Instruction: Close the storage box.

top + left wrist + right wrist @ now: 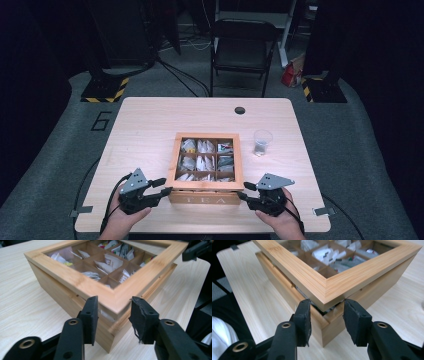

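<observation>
The wooden tea box stands at the table's near edge, its lid slightly raised. Each front lid corner is straddled by the left gripper and right gripper; pad contact cannot be told.

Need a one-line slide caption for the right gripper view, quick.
Right gripper straddles a corner of the wooden tea box's slightly raised lid, with packets visible inside.

Both the left gripper and the right gripper are showing matte black bodies, each wearing a grey three-cornered plate with small holes. Brass-ringed screw holes are glinting on the arms behind thick, frayed black pads. Black cables are trailing back past the person's bare wrists.
</observation>
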Demonstrator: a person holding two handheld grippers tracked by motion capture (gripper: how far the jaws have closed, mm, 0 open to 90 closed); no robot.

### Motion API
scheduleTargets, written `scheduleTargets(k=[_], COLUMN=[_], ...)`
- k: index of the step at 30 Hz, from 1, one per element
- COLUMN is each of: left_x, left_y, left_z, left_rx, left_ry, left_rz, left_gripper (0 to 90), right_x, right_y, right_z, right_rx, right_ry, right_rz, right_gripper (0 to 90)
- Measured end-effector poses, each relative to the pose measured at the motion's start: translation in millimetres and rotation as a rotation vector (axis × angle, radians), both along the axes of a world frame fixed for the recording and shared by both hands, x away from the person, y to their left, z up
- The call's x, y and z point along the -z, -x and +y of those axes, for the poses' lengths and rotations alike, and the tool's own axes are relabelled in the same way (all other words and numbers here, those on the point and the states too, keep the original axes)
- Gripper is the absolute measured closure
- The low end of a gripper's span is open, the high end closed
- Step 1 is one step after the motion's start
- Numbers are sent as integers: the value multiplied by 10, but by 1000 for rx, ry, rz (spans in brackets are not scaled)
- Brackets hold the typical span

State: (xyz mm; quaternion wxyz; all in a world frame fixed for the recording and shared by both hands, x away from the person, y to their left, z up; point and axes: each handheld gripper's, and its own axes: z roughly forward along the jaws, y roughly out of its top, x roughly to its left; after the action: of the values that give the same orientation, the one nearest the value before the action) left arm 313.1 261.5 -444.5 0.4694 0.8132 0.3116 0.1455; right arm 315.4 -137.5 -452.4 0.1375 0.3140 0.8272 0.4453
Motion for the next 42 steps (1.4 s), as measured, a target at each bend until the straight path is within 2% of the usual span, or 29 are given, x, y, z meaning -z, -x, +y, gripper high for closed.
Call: scheduleTargets(k=[1, 2, 4, 5, 8, 14, 18, 29, 34, 42], left_x=[17, 21, 24, 29, 24, 25, 1, -51, -3, 90], left_y=[-5, -11, -8, -5, -9, -45, -111, -306, -399, -447], left_z=[-18, -20, -34, -44, -36, -3, 52, 194, 248, 342], left_rx=[-5, -2, 7, -1, 1, -20, -50, -111, -148, -192], left_ry=[-1, -15, -22, -17, -21, -13, -10, 0, 0, -15], left_rz=[5, 2, 11, 3, 9, 11, 19, 39, 49, 55], left_gripper=[581, 580, 580, 580, 579, 549, 515, 496, 475, 453], right_x=[6, -6, -65, -104, -133, -91, -105, -144, -141, -19], right_y=[10, 14, 9, 4, -9, -32, -78, -246, -312, -379], right_z=[-1, -24, -60, -80, -96, -97, -132, -252, -292, -370], right_rx=[3, 2, 7, 15, 15, 18, 45, 111, 126, 172], right_ry=[-8, -49, -117, -118, -117, -104, -98, -92, -83, -71], right_rz=[7, 0, -5, -19, -23, -5, -4, -1, -7, -1], right_gripper=[561, 630, 621, 620, 616, 584, 568, 532, 509, 475])
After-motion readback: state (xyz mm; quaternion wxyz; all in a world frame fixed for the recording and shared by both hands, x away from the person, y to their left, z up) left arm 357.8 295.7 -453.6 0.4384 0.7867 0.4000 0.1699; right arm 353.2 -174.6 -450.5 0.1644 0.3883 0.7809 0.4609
